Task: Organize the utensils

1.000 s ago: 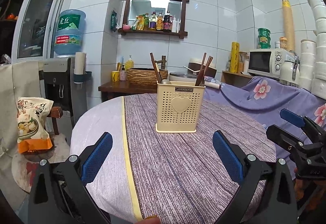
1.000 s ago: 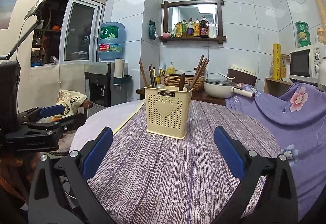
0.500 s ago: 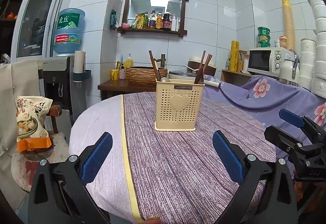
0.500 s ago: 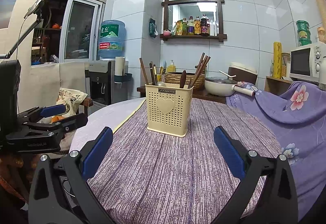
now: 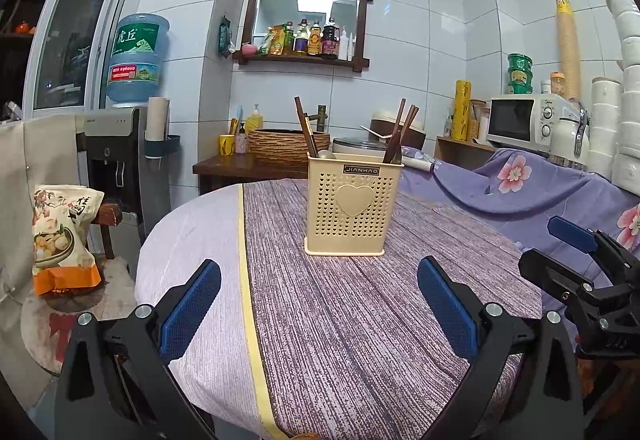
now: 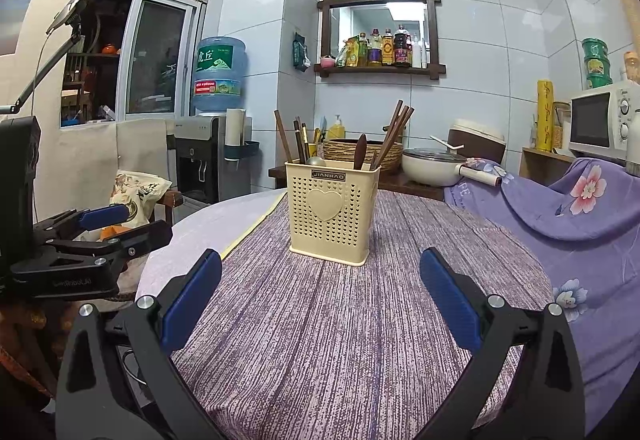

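Note:
A cream perforated utensil holder point(image 5: 352, 204) point(image 6: 332, 212) with a heart on its front stands upright on the round table point(image 5: 340, 320) point(image 6: 320, 340). Several brown chopsticks point(image 5: 402, 132) point(image 6: 394, 132) and a metal spoon point(image 6: 316, 161) stick out of it. My left gripper point(image 5: 318, 304) is open and empty near the table's front edge, short of the holder. My right gripper point(image 6: 320, 300) is open and empty too. Each gripper shows at the side of the other's view, the right gripper point(image 5: 580, 260) and the left gripper point(image 6: 92, 236).
A purple striped cloth with a yellow band point(image 5: 248, 280) covers the table. A floral purple sheet point(image 5: 520, 184) lies at the right. Behind are a sideboard with a woven basket point(image 5: 288, 144), a pot point(image 6: 434, 164), a microwave point(image 5: 524, 120) and a water dispenser point(image 5: 124, 144). A snack bag point(image 5: 60, 236) sits left.
Both grippers have drifted slightly lower and back, so the holder sits a little higher in both views. Both stay open and empty.

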### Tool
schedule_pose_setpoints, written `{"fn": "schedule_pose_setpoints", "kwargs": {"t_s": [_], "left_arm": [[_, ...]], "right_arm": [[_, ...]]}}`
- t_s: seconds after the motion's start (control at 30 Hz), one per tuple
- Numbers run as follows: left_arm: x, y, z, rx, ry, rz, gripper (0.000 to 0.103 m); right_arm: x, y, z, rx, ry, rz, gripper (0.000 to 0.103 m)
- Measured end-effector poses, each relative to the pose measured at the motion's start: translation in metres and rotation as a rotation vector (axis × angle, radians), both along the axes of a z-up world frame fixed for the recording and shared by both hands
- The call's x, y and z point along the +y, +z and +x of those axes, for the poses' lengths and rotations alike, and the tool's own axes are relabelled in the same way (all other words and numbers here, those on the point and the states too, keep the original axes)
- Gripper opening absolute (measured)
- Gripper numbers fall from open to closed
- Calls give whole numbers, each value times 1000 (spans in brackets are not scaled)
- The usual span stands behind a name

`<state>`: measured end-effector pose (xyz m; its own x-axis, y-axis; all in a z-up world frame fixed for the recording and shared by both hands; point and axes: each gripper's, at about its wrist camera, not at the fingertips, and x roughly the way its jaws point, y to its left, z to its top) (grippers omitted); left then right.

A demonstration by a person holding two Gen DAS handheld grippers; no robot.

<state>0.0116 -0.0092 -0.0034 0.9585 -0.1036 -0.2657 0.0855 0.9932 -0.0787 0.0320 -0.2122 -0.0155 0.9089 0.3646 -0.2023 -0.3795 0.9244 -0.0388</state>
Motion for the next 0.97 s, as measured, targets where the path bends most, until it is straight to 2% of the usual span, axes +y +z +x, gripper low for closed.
{"fn": "schedule_pose_setpoints", "kwargs": {"t_s": [0.97], "left_arm": [[2, -6, 0, 14, 8, -19, 97]], "right_arm": [[0, -3, 2, 11, 3, -4, 97]]}}
